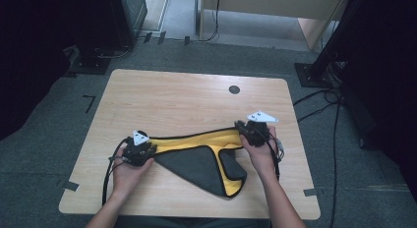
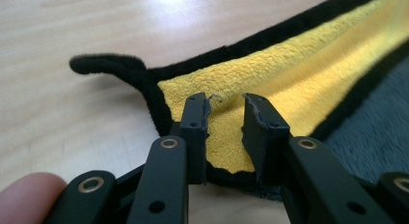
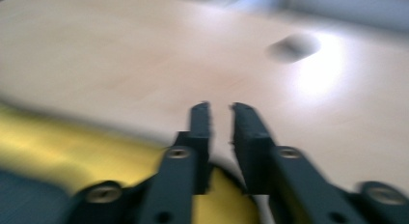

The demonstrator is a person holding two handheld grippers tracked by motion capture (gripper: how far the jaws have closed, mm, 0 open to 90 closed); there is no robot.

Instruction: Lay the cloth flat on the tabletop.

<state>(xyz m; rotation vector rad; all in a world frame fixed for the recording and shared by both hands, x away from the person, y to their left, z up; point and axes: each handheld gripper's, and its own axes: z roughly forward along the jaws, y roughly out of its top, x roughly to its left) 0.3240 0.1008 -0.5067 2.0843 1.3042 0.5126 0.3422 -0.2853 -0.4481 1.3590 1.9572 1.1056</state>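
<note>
On the wooden table (image 1: 187,98), both grippers' jaws pinch opposite corners of the yellow-and-grey cloth (image 1: 196,156).

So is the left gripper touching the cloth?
Cannot tell. In the left gripper view, the left gripper has its jaws on either side of the cloth edge with a gap between them; pad contact isn't plain.

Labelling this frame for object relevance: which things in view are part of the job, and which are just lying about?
In the job:
- cloth, yellow and grey with black trim, partly folded
- left gripper, at the cloth's left corner
- right gripper, at its right corner

Lying about:
- table, which just carries the cloth
- round hole in the tabletop
- cables on the floor
</note>
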